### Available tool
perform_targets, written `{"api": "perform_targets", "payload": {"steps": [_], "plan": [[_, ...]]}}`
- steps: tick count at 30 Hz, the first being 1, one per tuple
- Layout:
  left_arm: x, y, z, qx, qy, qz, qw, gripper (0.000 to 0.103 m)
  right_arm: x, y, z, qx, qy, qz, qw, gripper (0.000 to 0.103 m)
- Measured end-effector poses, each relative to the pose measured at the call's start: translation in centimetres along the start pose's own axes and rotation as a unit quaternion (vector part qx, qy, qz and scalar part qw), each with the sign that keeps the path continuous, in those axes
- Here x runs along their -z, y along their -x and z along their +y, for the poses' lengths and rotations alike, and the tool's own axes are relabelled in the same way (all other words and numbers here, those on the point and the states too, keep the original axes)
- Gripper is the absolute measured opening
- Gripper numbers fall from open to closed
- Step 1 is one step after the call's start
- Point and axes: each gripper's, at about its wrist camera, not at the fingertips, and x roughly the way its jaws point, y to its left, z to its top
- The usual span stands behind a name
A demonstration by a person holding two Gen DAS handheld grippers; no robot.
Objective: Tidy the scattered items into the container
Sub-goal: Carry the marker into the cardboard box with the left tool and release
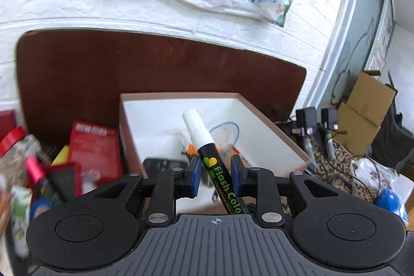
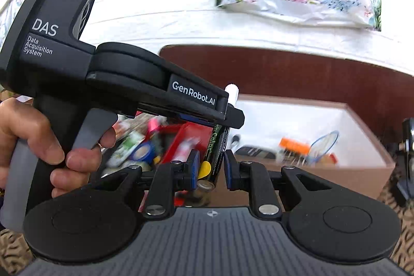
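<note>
Left gripper [image 1: 215, 171] jaws round chalk marker [image 1: 207, 146] (white-capped), over box [image 1: 271, 120].

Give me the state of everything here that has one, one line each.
Left gripper: shut on chalk marker.
Chalk marker: capped, tilted, held above the box.
Right gripper: open, holding nothing.
Box: open-topped, a few items inside.

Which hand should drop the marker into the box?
Probably the left. The left gripper carries the marker, though its fingers look slightly apart, right above the box. The right gripper looks open and holds nothing.
</note>
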Motion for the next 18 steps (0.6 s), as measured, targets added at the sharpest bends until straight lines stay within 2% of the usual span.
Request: {"api": "perform_targets", "payload": {"steps": [7, 8, 9, 10, 11, 13, 14, 15, 16, 18], "plan": [[-1.7, -6.9, 2.0, -0.014, 0.002, 0.028, 0.9995, 0.024, -0.6, -5.9, -3.9, -0.001, -0.021, 0.021, 1.000, 0.022], [-1.9, -7.8, 2.3, -0.015, 0.002, 0.030, 0.9994, 0.041, -0.8, -6.6, -4.2, -0.001, -0.025, 0.025, 0.999, 0.022], [-2.0, -8.5, 2.6, -0.013, 0.003, 0.033, 0.9994, 0.043, -0.7, -7.5, -4.5, -0.001, -0.029, 0.028, 0.999, 0.023], [-2.0, -9.2, 2.9, -0.013, 0.006, 0.039, 0.9991, 0.053, -0.8, -8.4, -4.9, 0.000, -0.031, 0.031, 0.999, 0.023], [-2.0, -9.7, 3.2, -0.008, 0.010, 0.047, 0.9988, 0.076, -0.8, -9.2, -5.2, 0.000, -0.032, 0.032, 0.999, 0.023], [-1.9, -9.8, 3.5, -0.011, 0.018, 0.051, 0.9984, 0.103, -0.4, -10.3, -5.3, 0.006, -0.031, 0.040, 0.999, 0.025], [-1.7, -9.4, 3.5, -0.017, 0.019, 0.040, 0.9989, 0.103, -0.2, -10.8, -5.3, 0.014, -0.029, 0.048, 0.998, 0.041], [-1.6, -8.9, 3.5, -0.019, 0.012, 0.024, 0.9994, 0.103, -0.1, -11.0, -5.3, 0.028, -0.025, 0.053, 0.998, 0.066], [-1.4, -8.4, 3.4, -0.019, 0.001, 0.014, 0.9997, 0.103, 0.1, -10.9, -5.2, 0.042, -0.022, 0.049, 0.998, 0.074], [-1.2, -7.6, 3.0, -0.029, -0.019, 0.005, 0.9994, 0.103, 0.5, -10.3, -5.2, 0.057, -0.014, 0.038, 0.998, 0.078]]}}
